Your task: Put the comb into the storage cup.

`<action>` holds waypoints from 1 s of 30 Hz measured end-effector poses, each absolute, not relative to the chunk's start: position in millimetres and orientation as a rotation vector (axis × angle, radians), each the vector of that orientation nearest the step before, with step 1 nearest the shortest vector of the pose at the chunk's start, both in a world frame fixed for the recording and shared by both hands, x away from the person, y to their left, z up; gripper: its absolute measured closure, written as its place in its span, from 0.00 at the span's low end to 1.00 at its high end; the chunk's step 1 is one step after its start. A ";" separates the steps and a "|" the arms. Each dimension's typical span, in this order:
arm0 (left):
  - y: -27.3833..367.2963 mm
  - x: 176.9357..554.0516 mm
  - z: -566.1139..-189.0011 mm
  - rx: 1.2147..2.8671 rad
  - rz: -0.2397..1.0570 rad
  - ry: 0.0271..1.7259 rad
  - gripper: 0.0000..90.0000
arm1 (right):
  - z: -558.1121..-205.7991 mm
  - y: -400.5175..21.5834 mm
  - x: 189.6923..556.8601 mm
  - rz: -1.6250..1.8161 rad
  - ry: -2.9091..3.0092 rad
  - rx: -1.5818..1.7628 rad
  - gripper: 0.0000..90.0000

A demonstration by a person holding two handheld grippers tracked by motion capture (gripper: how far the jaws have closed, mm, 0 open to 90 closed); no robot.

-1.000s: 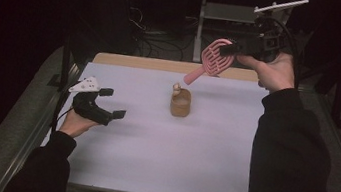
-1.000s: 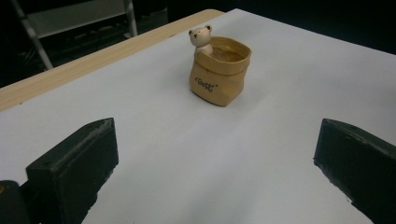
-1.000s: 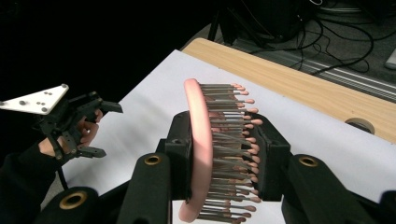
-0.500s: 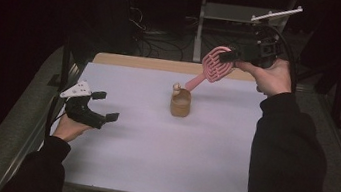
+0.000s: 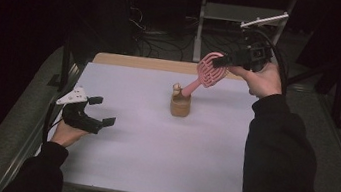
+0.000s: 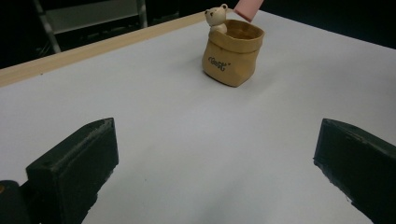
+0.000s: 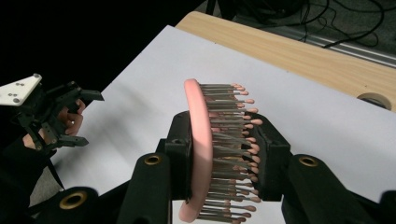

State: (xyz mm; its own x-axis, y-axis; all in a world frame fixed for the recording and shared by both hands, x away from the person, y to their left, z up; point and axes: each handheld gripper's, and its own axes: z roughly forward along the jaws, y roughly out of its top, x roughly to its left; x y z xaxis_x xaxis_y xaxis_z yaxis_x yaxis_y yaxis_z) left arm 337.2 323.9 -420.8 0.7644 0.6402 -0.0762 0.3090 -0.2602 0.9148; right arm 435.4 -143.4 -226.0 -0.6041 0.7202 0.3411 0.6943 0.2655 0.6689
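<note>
Clamping pink hairbrush (image 5: 211,70) head, right hand-held gripper (image 5: 225,60); handle tip inside tan pot (image 5: 180,106); left hand-held gripper (image 5: 98,111) open.

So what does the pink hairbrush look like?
The pink hairbrush looks like plastic, with an oval head full of open slots and rows of grey bristles ending in pink tips. The right gripper is shut on its head, jaws pressing the back and the bristle side. It tilts down, and its handle end dips at the mouth of the little tan bag-shaped pot with a bear on its rim. Whether the handle touches the pot I cannot tell.
</note>
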 end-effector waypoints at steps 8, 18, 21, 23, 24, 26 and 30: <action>330.7 332.2 -428.2 1.832 0.378 0.736 0.00 | -237.6 -136.8 440.9 1.254 2.501 1.399 0.70; 337.6 324.5 -435.6 1.820 0.390 0.763 0.00 | -252.1 -131.8 445.9 1.253 2.517 1.416 0.70; 341.3 320.5 -438.3 1.802 0.403 0.769 0.00 | -256.6 -130.3 447.1 1.242 2.518 1.425 0.70; 344.2 318.8 -440.0 1.789 0.409 0.783 0.00 | -259.5 -129.3 447.9 1.236 2.517 1.435 0.70; 345.8 318.2 -440.8 1.781 0.411 0.790 0.00 | -261.0 -128.9 448.5 1.233 2.518 1.437 0.70; 348.7 318.2 -442.0 1.780 0.404 0.796 0.00 | -263.6 -128.0 449.6 1.229 2.518 1.440 0.70; 352.8 316.7 -446.6 1.771 0.408 0.812 0.00 | -269.5 -125.6 452.2 1.214 2.524 1.453 0.70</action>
